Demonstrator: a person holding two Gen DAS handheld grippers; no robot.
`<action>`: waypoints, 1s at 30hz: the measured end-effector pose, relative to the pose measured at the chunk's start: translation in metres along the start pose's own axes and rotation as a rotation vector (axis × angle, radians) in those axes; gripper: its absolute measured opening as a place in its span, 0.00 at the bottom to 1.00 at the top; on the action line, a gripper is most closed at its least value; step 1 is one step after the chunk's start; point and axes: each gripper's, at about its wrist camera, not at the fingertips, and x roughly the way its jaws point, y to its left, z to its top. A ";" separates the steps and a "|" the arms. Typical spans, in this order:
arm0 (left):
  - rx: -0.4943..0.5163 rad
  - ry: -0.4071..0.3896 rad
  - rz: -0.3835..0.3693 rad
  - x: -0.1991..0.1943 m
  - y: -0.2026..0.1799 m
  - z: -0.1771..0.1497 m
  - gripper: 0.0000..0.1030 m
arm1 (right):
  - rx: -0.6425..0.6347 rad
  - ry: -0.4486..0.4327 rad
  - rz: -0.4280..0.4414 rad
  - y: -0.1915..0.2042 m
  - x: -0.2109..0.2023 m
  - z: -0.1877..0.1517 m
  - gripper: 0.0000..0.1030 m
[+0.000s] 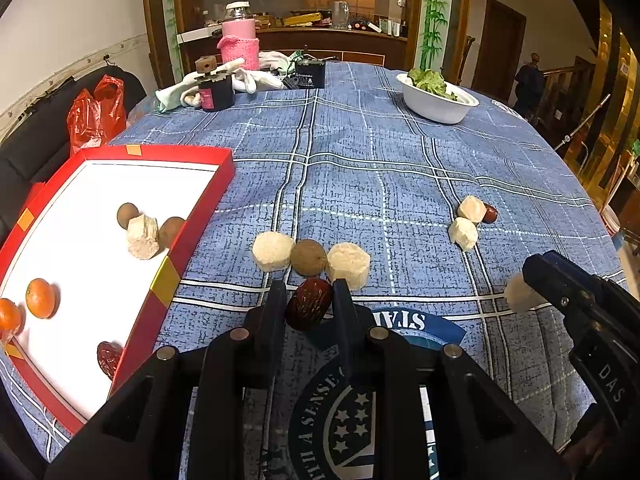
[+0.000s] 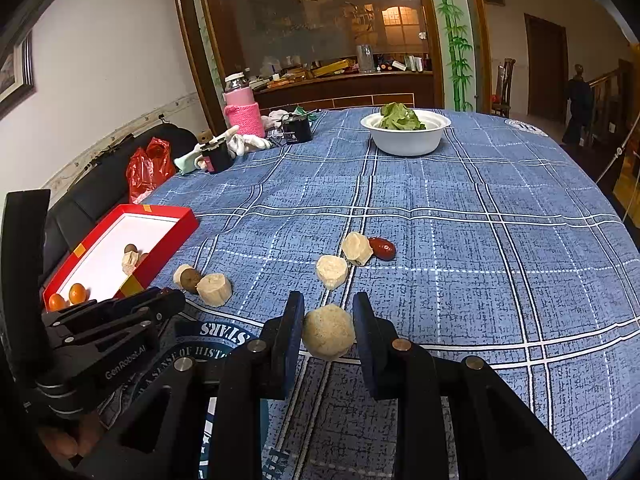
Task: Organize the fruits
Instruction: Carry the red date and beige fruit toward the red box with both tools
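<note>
At the far left we see the red tray (image 1: 188, 216) at the table's edge, already holding two small oranges (image 1: 40, 298), a wrinkled date (image 1: 109, 357), a pale chunk and two brown nuts. Our left gripper (image 1: 310, 304) is clamped on a dark red date (image 1: 309, 309), held just in front of a row on the blue tablecloth (image 1: 400, 152): pale chunk, walnut (image 1: 308, 257), pale chunk. The date is wrinkled and small, so we judge it could squirm out of the pinch on the way to the tray, or the fingers could knock the walnut behind them and send it rolling.

Further right, two more pale chunks and a glossy red date (image 2: 382, 248) lie touching one another, well apart from the tray. Our right gripper (image 2: 328, 338) is closed on a round pale chunk (image 2: 328, 337); it looks crumbly, so a harder squeeze might break it.

Both grippers point forward and downward over the cloth, side by side and near each other. If both head for the tray together, we risk a collision.
</note>
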 end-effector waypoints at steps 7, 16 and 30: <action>-0.003 0.006 0.000 0.002 0.000 -0.001 0.20 | -0.002 0.002 -0.003 0.000 0.001 0.000 0.25; -0.005 0.011 -0.003 0.004 0.001 -0.003 0.20 | -0.003 0.000 -0.005 0.000 0.002 0.000 0.25; -0.060 -0.031 0.018 -0.018 0.021 0.003 0.20 | -0.028 0.002 -0.011 0.004 0.003 0.000 0.25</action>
